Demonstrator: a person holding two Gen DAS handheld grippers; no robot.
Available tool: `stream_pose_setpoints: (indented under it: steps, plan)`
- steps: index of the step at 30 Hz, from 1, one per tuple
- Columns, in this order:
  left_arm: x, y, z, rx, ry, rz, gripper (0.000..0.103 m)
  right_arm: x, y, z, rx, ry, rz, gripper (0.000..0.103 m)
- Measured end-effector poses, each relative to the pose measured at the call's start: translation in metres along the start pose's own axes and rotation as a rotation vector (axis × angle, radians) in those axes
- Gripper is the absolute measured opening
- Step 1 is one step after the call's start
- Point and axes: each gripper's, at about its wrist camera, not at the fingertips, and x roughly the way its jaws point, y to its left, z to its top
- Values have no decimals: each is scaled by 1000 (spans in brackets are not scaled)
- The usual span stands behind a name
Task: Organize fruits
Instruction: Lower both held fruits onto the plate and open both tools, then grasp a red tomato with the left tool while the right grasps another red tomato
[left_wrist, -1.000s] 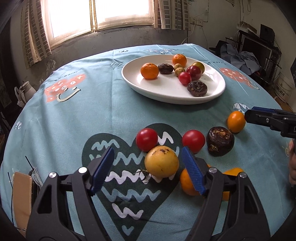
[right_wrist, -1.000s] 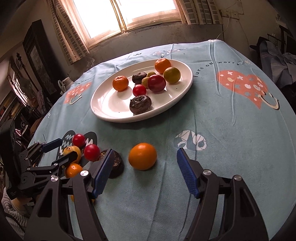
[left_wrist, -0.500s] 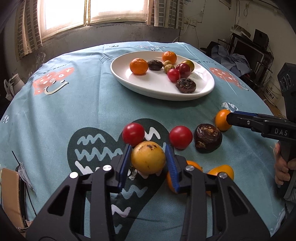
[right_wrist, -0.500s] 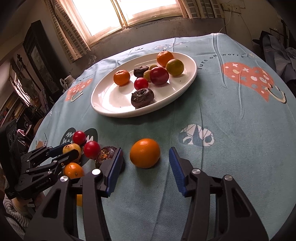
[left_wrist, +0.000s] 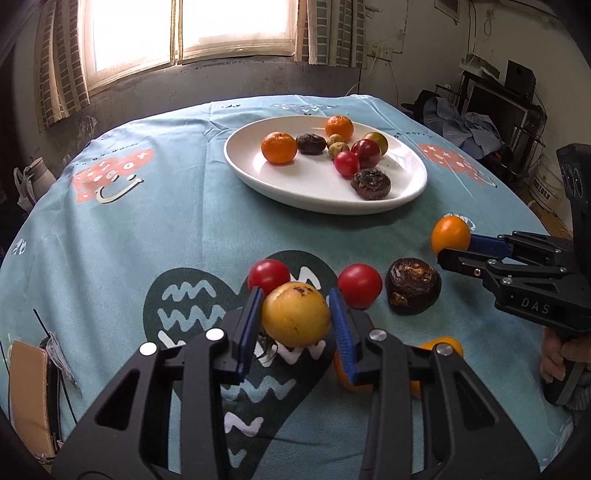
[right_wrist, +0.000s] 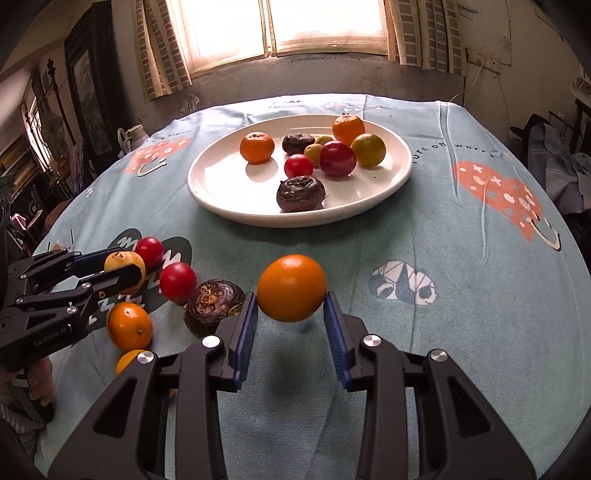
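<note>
My left gripper (left_wrist: 295, 317) is shut on a yellow fruit (left_wrist: 295, 314) with brown spots, lifted a little off the cloth. My right gripper (right_wrist: 290, 310) is shut on an orange (right_wrist: 291, 287) and holds it above the table, its shadow below. A white oval plate (left_wrist: 406, 192) at the table's far side holds several fruits. On the cloth lie two red tomatoes (left_wrist: 359, 280), a dark wrinkled fruit (left_wrist: 413, 286) and two small oranges (right_wrist: 129, 325). The plate also shows in the right wrist view (right_wrist: 221, 199).
The round table has a light blue printed cloth (left_wrist: 147, 221) with a dark heart print under the left gripper. A window and curtains stand behind the table. Furniture and clutter (left_wrist: 498, 118) stand at the right. A brown object (left_wrist: 26, 391) lies at the table's left edge.
Both grippers closed on their fruits. The left one took the yellow fruit, the right one took the orange and raised it off the cloth.
</note>
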Motion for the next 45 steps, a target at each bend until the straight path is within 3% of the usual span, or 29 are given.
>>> stream_pose_setpoints:
  steps: [6, 11, 12, 13, 14, 15, 20, 23, 29, 33, 38, 41, 45]
  plan:
    - [-4, -1, 43, -30, -51, -22, 38, -18, -11, 27, 95, -76, 63, 37]
    - [17, -11, 90, -53, -68, -35, 38, 0, -22, 68, 137, -94, 38, 37]
    - [25, -12, 94, -62, -61, -27, 42, 8, -26, 73, 148, -95, 42, 37]
    - [32, -11, 96, -71, -59, -10, 64, 15, -30, 75, 160, -95, 32, 51]
    - [36, -10, 95, -84, -69, 10, 76, 20, -34, 74, 178, -96, 4, 64]
    - [37, -9, 91, -90, -85, 20, 82, 21, -37, 71, 189, -107, -14, 71]
    - [29, 2, 78, -59, -79, 66, 82, 1, -41, 65, 193, -166, 33, 71]
    - [19, 14, 65, -91, -71, 80, 85, -5, -35, 54, 198, -131, 67, 71]
    - [8, 20, 14, -53, 1, 170, 86, -3, -20, 24, 202, -29, 106, 71]
    - [9, 15, 6, -27, 4, 175, 86, -13, -21, 22, 203, -75, 79, 73]
    - [20, 13, 4, -8, 32, 182, 86, -10, -29, 22, 237, -63, 82, 73]
    - [21, 18, 6, -34, 29, 148, 81, -9, -25, 22, 220, -58, 85, 73]
    - [28, 22, 8, -51, 54, 102, 59, -8, -21, 21, 203, -51, 82, 73]
